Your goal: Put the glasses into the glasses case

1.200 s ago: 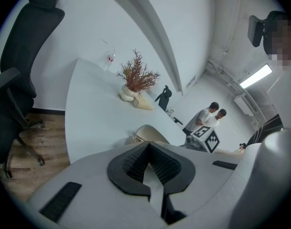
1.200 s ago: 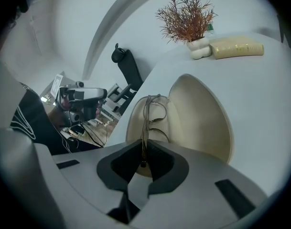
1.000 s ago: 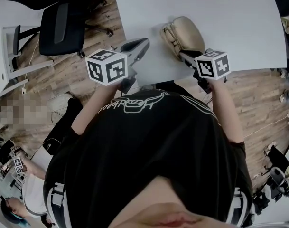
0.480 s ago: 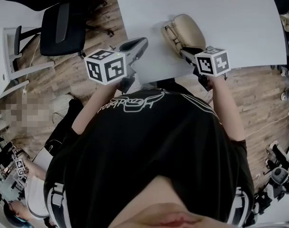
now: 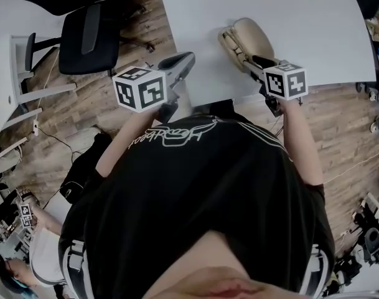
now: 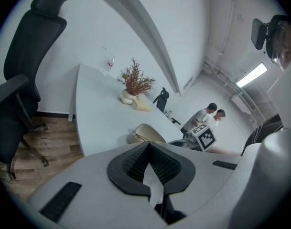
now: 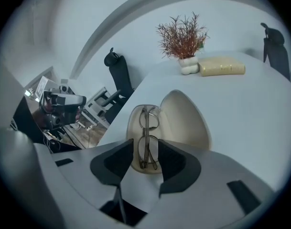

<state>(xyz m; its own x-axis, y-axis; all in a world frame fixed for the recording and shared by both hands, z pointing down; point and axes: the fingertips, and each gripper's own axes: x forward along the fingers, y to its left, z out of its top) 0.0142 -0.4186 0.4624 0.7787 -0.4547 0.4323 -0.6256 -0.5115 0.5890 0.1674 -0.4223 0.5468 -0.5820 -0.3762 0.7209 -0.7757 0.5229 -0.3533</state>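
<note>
Right gripper [image 7: 146, 149] jaws just spread, glasses [image 7: 149, 120] lying in glasses case [image 7: 183, 123]; left gripper [image 6: 147, 147] clenched.

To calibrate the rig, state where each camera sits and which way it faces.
Head view: on the person's head, facing steeply down at the table; torso, arms, left gripper, right gripper show.
Left gripper view: on that gripper, facing across the table; shut jaws show.
Right gripper view: on that gripper, facing the glasses in the glasses case; jaws, just opening, flank them.
All three share the glasses case.
</note>
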